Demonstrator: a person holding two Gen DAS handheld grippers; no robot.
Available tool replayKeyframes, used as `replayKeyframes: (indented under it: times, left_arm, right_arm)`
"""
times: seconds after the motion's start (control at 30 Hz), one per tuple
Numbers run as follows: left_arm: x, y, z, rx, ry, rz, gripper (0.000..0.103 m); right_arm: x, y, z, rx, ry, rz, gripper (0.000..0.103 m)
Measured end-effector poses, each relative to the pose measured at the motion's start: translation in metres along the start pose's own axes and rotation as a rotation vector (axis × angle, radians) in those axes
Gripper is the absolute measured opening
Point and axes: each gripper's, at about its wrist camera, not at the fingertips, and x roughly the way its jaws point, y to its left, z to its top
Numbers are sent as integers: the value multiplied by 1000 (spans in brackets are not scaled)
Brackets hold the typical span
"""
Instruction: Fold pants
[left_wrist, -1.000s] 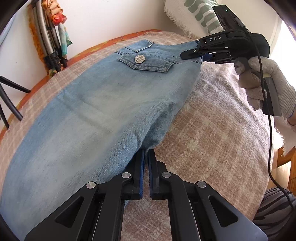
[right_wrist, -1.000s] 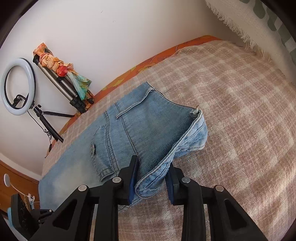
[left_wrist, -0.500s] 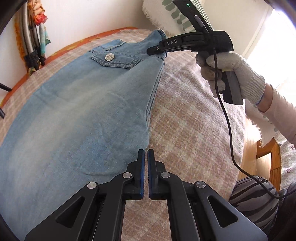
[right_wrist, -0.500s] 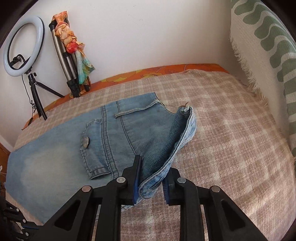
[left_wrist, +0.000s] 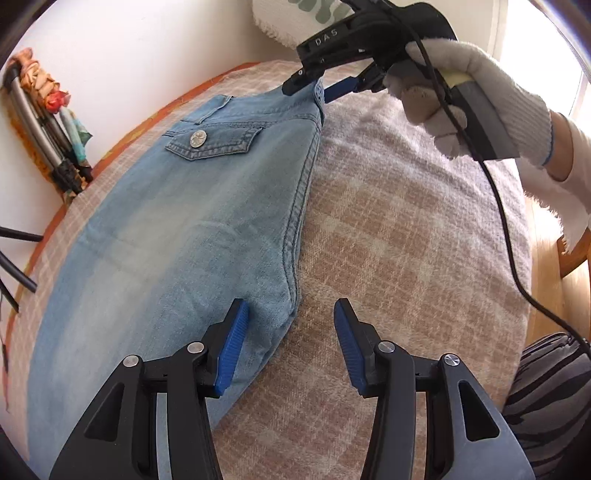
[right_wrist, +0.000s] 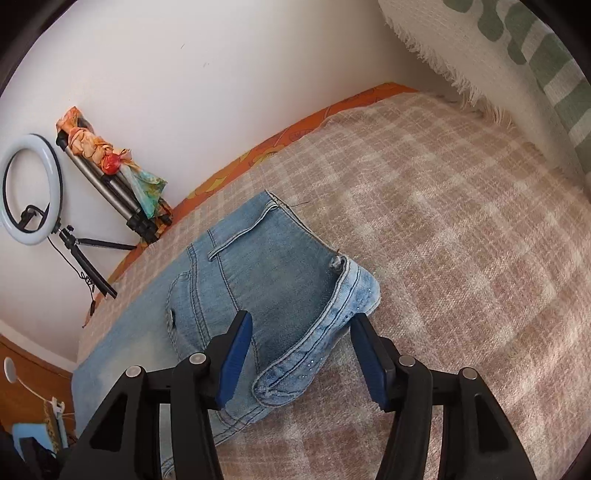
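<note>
Light blue jeans (left_wrist: 177, 229) lie flat on the checked blanket (left_wrist: 406, 240), back pocket up. My left gripper (left_wrist: 291, 314) hovers over their near seam edge with its jaws opening; the denim corner sits beside the left pad (left_wrist: 231, 343), unpressed. At the far end a gloved hand (left_wrist: 469, 96) holds my right gripper (left_wrist: 310, 90) at the waistband. In the right wrist view the folded waistband corner (right_wrist: 332, 332) rests on the blanket (right_wrist: 461, 240) between the opening jaws of my right gripper (right_wrist: 303, 325), and neither pad presses it.
A ring light on a tripod (right_wrist: 29, 192) and a folded tripod with a scarf (right_wrist: 110, 170) stand against the white wall. A fringed white-and-green cloth (right_wrist: 517, 55) hangs at the bed's head. Wooden floor (left_wrist: 550, 280) and striped fabric (left_wrist: 546, 387) lie to the right.
Both grippers have gone from shut to open. The right one let go of the waistband fold, which now lies on the blanket. The left has shifted along the jeans' edge.
</note>
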Motion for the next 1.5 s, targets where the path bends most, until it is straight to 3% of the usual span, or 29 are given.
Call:
replayKeyframes:
  times: [0.1, 0.13, 0.2, 0.3, 0.4, 0.47, 0.53, 0.6, 0.7, 0.83, 0.97, 1.2, 1.5]
  left_arm:
    - [2, 14, -2, -28, -6, -13, 12]
    - [1, 21, -2, -50, -5, -34, 11]
    - [-5, 36, -1, -136, -7, -134, 10]
    - [-19, 38, -2, -155, -29, -182, 10]
    - [-9, 26, -5, -116, -5, -161, 10]
    - [-2, 24, -8, -138, -14, -153, 10]
    - [-3, 24, -7, -142, -11, -161, 14]
    - [-7, 23, -9, -151, -8, -156, 29]
    - [-23, 18, -15, -139, -26, -104, 30]
    - [-56, 36, -32, -244, -93, -73, 37]
    - [-98, 55, -60, -335, -149, 12, 39]
    - [-169, 105, -139, -589, -226, 147, 43]
    - [-228, 149, -272, -874, -239, 330, 49]
  right_arm:
    - [4, -4, 2, 19, 8, 13, 59]
    - [7, -3, 3, 14, 14, 18, 56]
    - [12, 4, 1, -13, 27, 12, 22]
    - [3, 27, -1, -130, -19, -15, 11]
    - [-5, 41, -5, -236, -102, -133, 7]
    - [11, 33, -7, -236, -52, -187, 7]
    - [16, 24, -9, -229, -51, -197, 15]
    - [13, 21, -8, -226, -55, -206, 28]
    - [0, 19, -2, -202, -55, -209, 42]
    - [-28, 26, -3, -214, -91, -190, 43]
    - [-54, 40, -7, -203, -112, -126, 45]
    - [-90, 101, -19, -299, -121, -21, 45]
    - [-109, 215, -56, -527, -120, 84, 47]
